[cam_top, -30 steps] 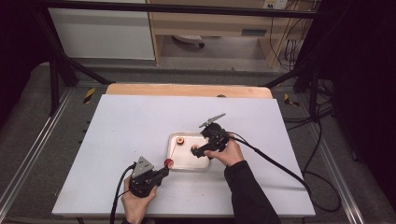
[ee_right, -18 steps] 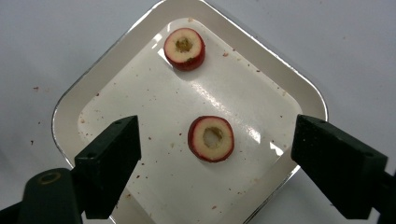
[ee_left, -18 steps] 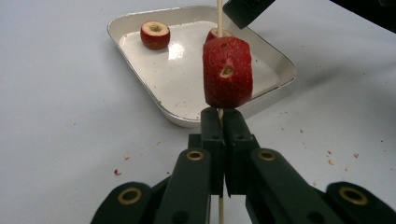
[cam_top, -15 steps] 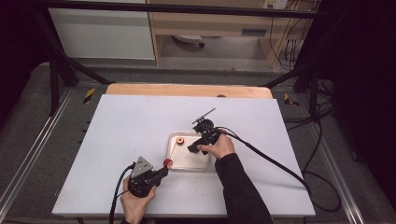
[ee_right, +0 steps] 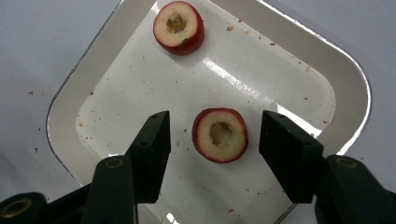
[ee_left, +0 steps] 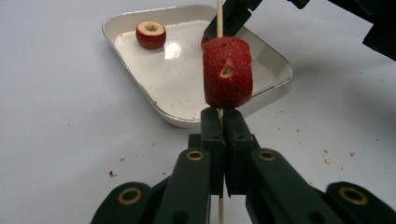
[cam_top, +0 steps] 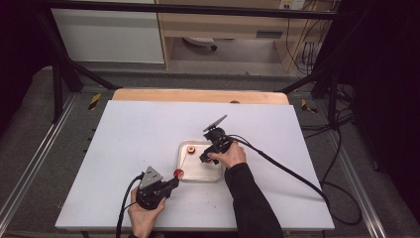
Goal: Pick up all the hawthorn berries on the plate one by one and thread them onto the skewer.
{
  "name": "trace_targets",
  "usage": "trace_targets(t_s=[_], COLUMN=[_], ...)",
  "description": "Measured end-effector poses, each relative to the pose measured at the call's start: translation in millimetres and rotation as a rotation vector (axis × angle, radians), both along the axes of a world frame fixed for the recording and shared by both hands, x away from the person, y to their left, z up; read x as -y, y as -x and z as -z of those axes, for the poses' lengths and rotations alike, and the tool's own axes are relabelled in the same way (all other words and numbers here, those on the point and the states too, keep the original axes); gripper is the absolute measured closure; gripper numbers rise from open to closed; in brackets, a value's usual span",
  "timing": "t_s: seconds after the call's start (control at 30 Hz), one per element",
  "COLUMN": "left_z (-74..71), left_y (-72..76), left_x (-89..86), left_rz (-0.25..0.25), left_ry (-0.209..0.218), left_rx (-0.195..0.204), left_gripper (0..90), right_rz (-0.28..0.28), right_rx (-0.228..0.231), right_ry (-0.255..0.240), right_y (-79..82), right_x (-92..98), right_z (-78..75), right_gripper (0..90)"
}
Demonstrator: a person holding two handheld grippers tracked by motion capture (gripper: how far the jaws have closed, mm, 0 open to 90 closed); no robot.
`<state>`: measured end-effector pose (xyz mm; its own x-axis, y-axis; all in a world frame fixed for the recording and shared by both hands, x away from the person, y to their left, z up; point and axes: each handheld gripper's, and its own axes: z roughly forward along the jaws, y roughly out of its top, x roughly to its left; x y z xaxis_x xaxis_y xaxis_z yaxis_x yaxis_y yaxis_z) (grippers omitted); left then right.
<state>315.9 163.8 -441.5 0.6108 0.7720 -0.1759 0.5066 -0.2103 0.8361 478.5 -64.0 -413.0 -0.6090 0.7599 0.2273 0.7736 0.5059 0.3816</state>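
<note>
White table (cam_top: 124,148), shallow white tray (cam_top: 188,174) near its middle, crumbs scattered round it. Two cored red fruit pieces lie in the tray: one at the far left corner (ee_right: 179,27), one nearer the middle (ee_right: 220,135), well apart from each other.

Right gripper (ee_right: 212,140) hangs over the tray, jaws apart, one either side of the middle piece; gaps on both sides, pads not pressing. Jaws have just been closing in on it.

Left gripper (ee_left: 219,128) sits at the near left corner of the tray, jaws closed tight on a thin wooden skewer (ee_left: 219,18). A third red piece (ee_left: 227,72) is threaded on the skewer just beyond the jaw tips, above the tray's rim.

In the left gripper view, the skewered piece blocks part of the tray and most of the middle piece behind it. The skewer's far end is cut off at the frame's top. In the high view, the right hand (cam_top: 229,156) covers the tray's right side.
</note>
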Motion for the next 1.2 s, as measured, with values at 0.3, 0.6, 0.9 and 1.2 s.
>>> trace_targets(t_s=[0.3,0.6,0.9,1.2], left_z=[0.1,0.2,-0.9,-1.7], left_y=[0.0,0.2,0.5,1.9], left_x=[-0.1,0.1,-0.3,2.3], left_rz=[0.001,0.000,-0.003,-0.009], left_ry=[-0.003,-0.010,-0.011,-0.014], left_rx=[0.000,0.003,0.010,0.019], left_gripper=[88.4,88.4,88.4,88.4], right_rz=[0.022,0.030,0.043,0.060], right_rx=[-0.020,-0.030,-0.024,0.039], right_ry=[0.000,0.008,0.000,-0.078], right_y=[-3.4,-3.8,-2.1,10.5], right_x=[0.3,0.0,0.5,4.7], right_z=[2.5,4.0,2.2,-16.3], right_gripper=[56.2,60.0,60.5,60.6])
